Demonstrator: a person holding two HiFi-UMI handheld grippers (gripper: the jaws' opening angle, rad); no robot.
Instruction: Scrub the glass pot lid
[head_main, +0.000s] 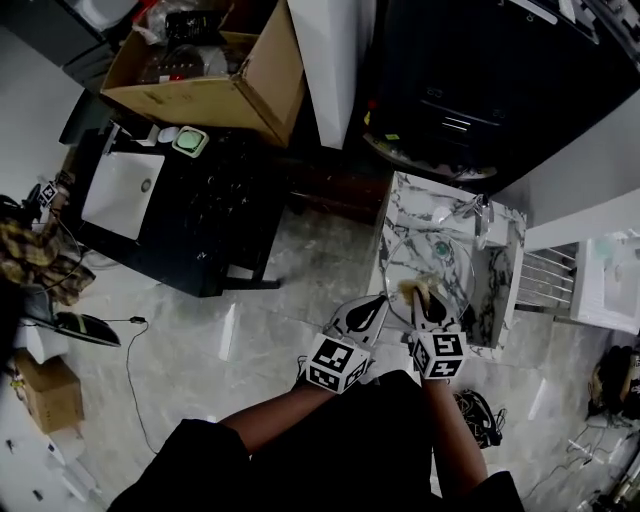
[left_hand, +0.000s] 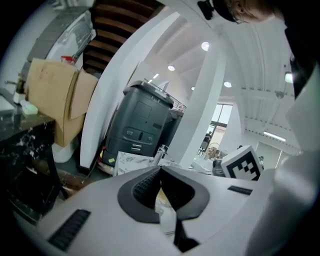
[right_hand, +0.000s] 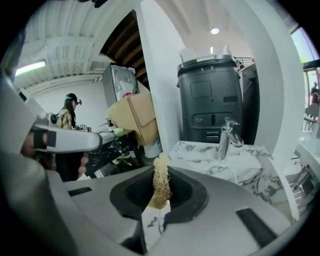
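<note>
The round glass pot lid (head_main: 452, 290) with a dark knob (head_main: 440, 247) lies over the basin of a white marble sink counter (head_main: 405, 205). My right gripper (head_main: 422, 302) is shut on a tan fibrous loofah scrubber (head_main: 414, 290), which rests on the lid's near part. In the right gripper view the scrubber (right_hand: 161, 180) stands up between the closed jaws (right_hand: 161, 192). At the lid's left rim my left gripper (head_main: 380, 306) has its jaws pressed together, apparently on the rim. The left gripper view shows those jaws (left_hand: 160, 172) meeting at the tips, and the clear glass barely shows there.
A chrome faucet (head_main: 482, 215) (right_hand: 225, 137) stands at the counter's far side. Behind it is a dark grey cabinet (right_hand: 212, 100) (left_hand: 142, 125). An open cardboard box (head_main: 215, 70) and a black table with a white basin (head_main: 125, 190) are at the left. A person (right_hand: 67, 115) stands far left.
</note>
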